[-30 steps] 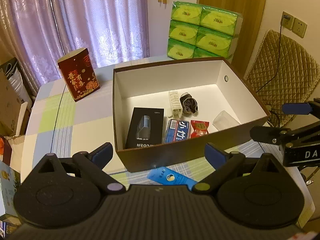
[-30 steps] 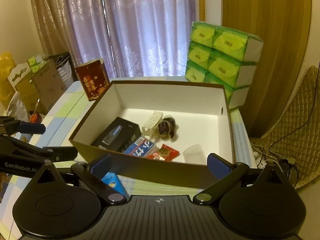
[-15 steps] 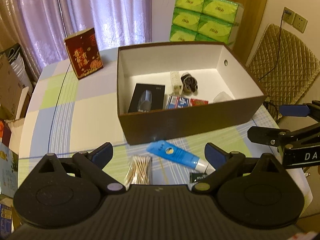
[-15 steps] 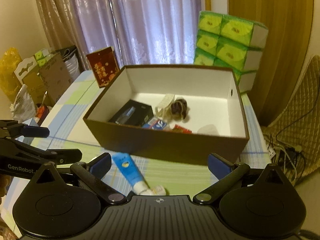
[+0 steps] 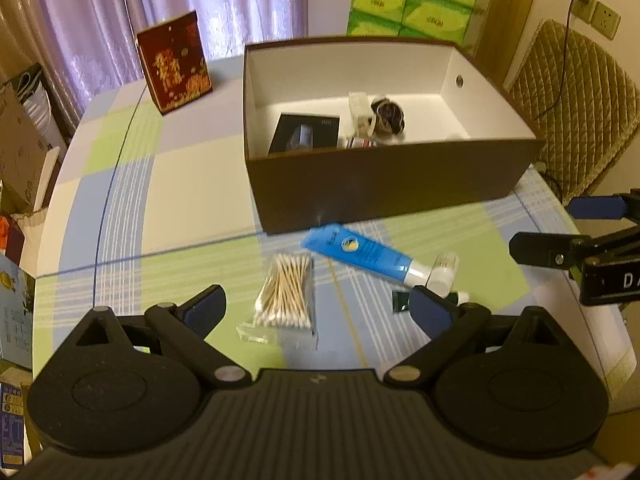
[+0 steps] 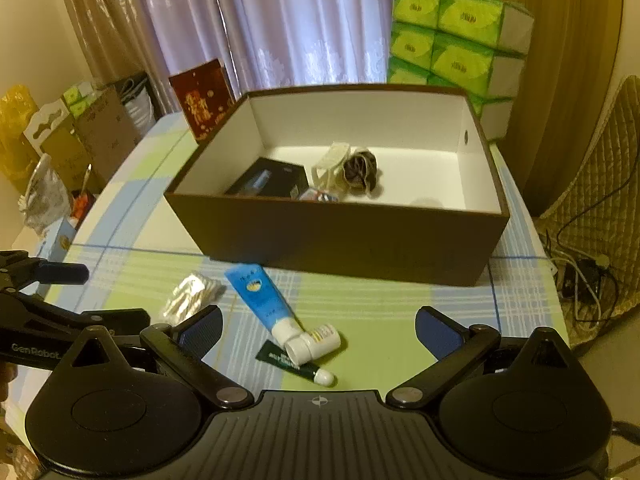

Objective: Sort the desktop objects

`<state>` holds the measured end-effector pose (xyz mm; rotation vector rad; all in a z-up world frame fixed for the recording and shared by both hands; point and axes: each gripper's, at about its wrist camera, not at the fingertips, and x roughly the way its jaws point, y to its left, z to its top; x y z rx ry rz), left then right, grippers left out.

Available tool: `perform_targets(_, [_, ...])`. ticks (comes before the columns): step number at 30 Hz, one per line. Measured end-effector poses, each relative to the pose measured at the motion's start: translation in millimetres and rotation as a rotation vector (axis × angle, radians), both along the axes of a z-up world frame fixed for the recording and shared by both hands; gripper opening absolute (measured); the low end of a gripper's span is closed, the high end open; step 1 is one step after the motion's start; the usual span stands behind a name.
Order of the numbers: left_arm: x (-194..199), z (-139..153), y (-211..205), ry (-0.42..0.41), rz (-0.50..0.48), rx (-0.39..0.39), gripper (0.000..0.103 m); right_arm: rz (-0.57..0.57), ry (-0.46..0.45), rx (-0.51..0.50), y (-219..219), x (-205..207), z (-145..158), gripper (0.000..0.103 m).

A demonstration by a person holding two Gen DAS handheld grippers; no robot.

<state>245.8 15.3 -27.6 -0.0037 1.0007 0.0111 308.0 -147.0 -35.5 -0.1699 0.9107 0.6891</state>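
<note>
The left claw (image 5: 316, 308) stood wide open, gripping nothing, a bag of cotton swabs (image 5: 286, 294) on the worktop (image 5: 192, 184) between its fingers. Ahead lay a blue tube (image 5: 360, 254). The right claw (image 6: 318, 328), equally wide and empty, hung over a small white bottle (image 6: 314, 346), the brown box (image 6: 340, 232) beyond.

The left gripper (image 5: 316, 310) hangs over the near edge of the checked tabletop (image 5: 120, 208) with its blue-padded fingers (image 5: 204, 312) spread wide and nothing between them; just beyond them lies a clear bag of cotton swabs (image 5: 286, 294); to its right a blue tube (image 5: 360, 254) lies slantwise, its white cap beside a small white bottle (image 5: 444, 268); a dark sachet (image 5: 400, 302) lies near the right finger; farther off stands the brown box (image 5: 384, 184), open, with a black carton (image 5: 306, 132) inside; a red box (image 5: 174, 62) stands far left; the right gripper (image 5: 580, 232) enters at the right edge, fingers apart.
</note>
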Motion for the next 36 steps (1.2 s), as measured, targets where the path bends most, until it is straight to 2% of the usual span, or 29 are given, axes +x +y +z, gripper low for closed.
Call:
perform_targets(10, [-10,-28,20,0.064,0.038,0.008,0.097,0.011,0.060,-0.070,1,-12,-44,0.100])
perform_targets(22, [-5,-56,34,0.102,0.056,-0.001,0.096,0.070,0.046,-0.066,5,-9,-77,0.099])
perform_targets(30, [6,-69,40,0.124,0.060,0.005,0.096,0.154,0.011,-0.065,9,6,-94,0.073])
perform_targets(36, [18,-78,42,0.135,0.052,0.010,0.096,0.206,0.001,-0.069,14,17,-104,0.063])
